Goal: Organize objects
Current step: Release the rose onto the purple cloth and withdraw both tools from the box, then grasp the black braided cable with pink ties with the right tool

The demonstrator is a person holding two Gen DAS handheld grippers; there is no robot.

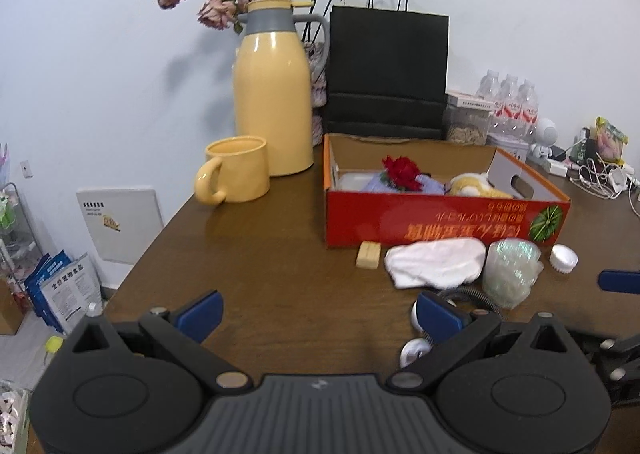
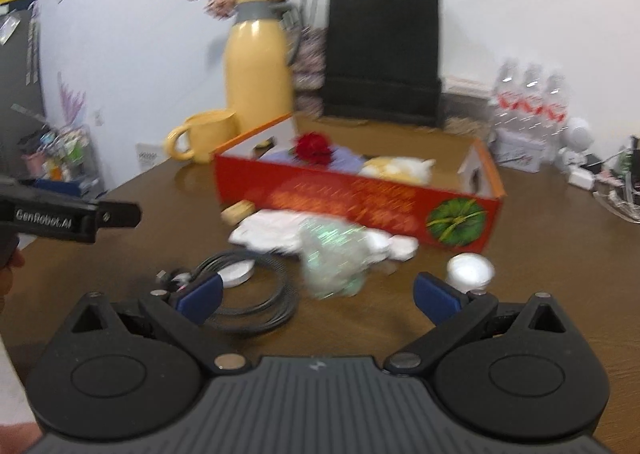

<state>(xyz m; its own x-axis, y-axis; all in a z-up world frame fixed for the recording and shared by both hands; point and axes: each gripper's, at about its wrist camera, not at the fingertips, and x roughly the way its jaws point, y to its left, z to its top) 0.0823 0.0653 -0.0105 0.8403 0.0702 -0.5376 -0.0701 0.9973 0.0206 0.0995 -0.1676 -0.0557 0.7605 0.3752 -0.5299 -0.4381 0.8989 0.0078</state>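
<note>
a: what is laid out on the brown worktop [image 1: 260,254]?

b: a red cardboard box [image 1: 440,222] is set at about one o'clock from the left gripper [image 1: 318,314]. a red flower [image 1: 402,172] and a yellow plush toy [image 1: 476,184] are already seen inside it. along its near wall, loose things are lined up: a small tan block [image 1: 368,254], a white cloth [image 1: 436,262], a crumpled iridescent bag [image 1: 510,272] and a white cap [image 1: 563,258]. a coiled black cable [image 2: 256,294] lies nearest the right gripper [image 2: 318,294], at about eleven o'clock, with a second white lid [image 2: 470,270] at one o'clock.

a: how are the jaws standing?

b: on both grippers the jaws are spread wide, and nothing is held between them.

a: how would the loose things be expected to handle?

b: the cloth looks soft and light; it would likely be pinched at a raised fold near its middle. the bag appears thin, crinkly and slippery, so a bunched ridge would be the safer hold. the block seems stiff and small, best taken across its short sides. the cable is springy and may uncoil, so several loops would need gathering at once. the right view is blurred, so finer detail cannot be told.
</note>
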